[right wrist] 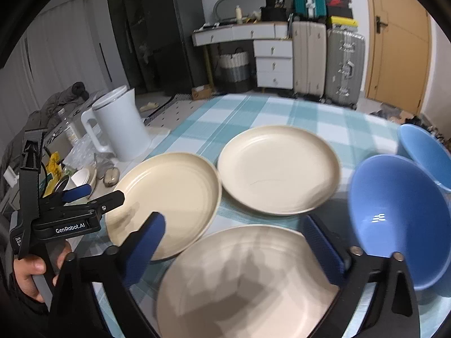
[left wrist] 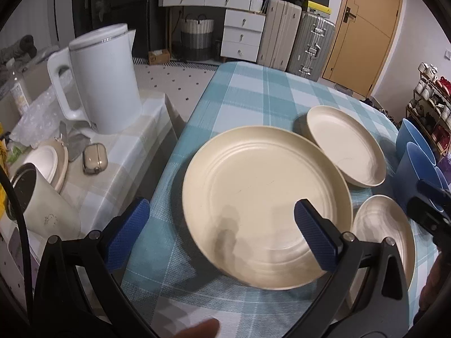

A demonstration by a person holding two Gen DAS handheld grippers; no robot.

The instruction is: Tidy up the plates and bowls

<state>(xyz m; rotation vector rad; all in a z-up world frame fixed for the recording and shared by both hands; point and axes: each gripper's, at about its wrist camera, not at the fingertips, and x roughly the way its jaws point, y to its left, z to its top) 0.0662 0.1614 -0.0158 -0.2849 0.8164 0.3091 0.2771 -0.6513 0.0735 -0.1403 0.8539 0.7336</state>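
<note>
Cut off: nearest round cream plate [right wrist: 245,281], blurred, bottom edge lost behind right gripper [right wrist: 236,239].
Writing: "GenRobot.AI" on left gripper [right wrist: 93,194].
Fingers: both pairs apart, clamping nothing.

"GenRobot.AI" reads in white letters on the black body of the left tongs [right wrist: 93,197], at the left of the right wrist view. Smaller white print beside it is unreadable.

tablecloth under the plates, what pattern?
Light teal and white checks on the tablecloth. Shows best in the right wrist view.
</note>
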